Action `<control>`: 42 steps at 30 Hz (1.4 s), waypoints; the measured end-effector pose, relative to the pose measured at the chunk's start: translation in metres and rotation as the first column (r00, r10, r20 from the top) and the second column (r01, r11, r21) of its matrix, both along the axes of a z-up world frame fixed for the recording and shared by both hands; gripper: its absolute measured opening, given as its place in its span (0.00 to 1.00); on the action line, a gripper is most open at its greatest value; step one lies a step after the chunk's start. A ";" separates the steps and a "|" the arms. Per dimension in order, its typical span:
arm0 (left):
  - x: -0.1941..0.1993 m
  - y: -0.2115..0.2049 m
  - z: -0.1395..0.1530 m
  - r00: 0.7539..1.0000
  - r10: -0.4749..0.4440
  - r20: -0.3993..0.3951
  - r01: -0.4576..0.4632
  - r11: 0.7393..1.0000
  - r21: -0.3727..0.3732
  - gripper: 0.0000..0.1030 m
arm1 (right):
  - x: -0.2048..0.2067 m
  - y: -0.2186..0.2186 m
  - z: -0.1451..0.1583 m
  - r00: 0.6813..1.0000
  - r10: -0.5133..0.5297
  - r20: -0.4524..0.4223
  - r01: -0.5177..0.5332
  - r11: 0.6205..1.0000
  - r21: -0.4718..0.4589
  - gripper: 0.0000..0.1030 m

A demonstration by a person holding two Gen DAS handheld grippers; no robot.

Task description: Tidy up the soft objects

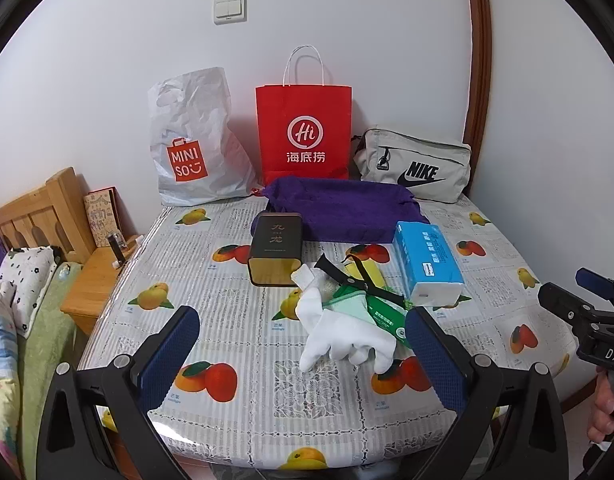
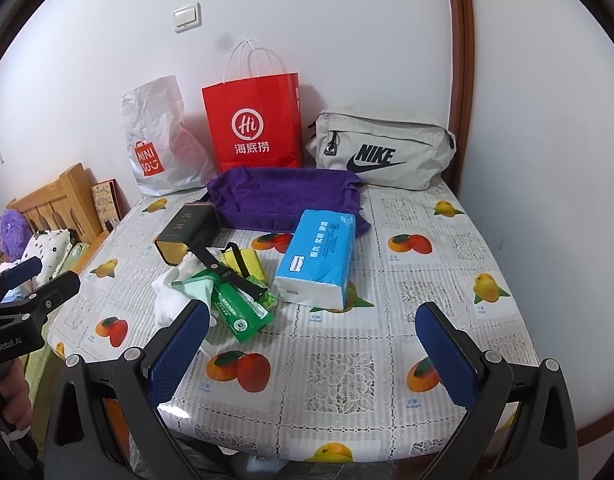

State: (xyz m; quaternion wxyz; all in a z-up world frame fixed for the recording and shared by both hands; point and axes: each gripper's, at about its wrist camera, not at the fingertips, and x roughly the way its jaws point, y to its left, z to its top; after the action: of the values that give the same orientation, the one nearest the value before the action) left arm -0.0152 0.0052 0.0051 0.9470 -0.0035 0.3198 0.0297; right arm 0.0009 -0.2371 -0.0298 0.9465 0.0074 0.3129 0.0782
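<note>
Tabletop point(image 1: 235, 320) holds three bags, one towel point(image 1: 347, 210), one tissue pack point(image 1: 429, 264).

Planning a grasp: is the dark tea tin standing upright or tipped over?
Tipped over. The dark tea tin lies on its side on the table, its gold-rimmed end facing the camera and its labelled face up.

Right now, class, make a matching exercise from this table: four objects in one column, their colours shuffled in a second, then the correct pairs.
Objects:
1. Haidilao paper bag
2. Nike pouch
3. towel
4. tissue pack

Colours:
A. purple
B. blue and white
C. red
D. grey

Pairs: 1-C, 2-D, 3-A, 4-B
</note>
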 end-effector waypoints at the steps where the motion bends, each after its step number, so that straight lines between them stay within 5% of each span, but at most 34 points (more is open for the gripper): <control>1: 0.000 0.000 0.000 1.000 0.000 -0.001 0.000 1.000 -0.001 1.00 | 0.000 0.001 0.000 1.000 0.001 0.000 -0.001 1.000 0.000 0.99; 42: -0.001 0.004 -0.008 1.000 -0.017 0.000 0.017 1.000 -0.019 1.00 | -0.001 0.003 0.004 1.000 0.000 0.000 0.000 1.000 -0.009 0.99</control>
State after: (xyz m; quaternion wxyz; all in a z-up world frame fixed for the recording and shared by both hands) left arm -0.0166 0.0096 -0.0030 0.9471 -0.0100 0.3202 0.0186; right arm -0.0005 -0.2337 -0.0261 0.9466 0.0029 0.3131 0.0768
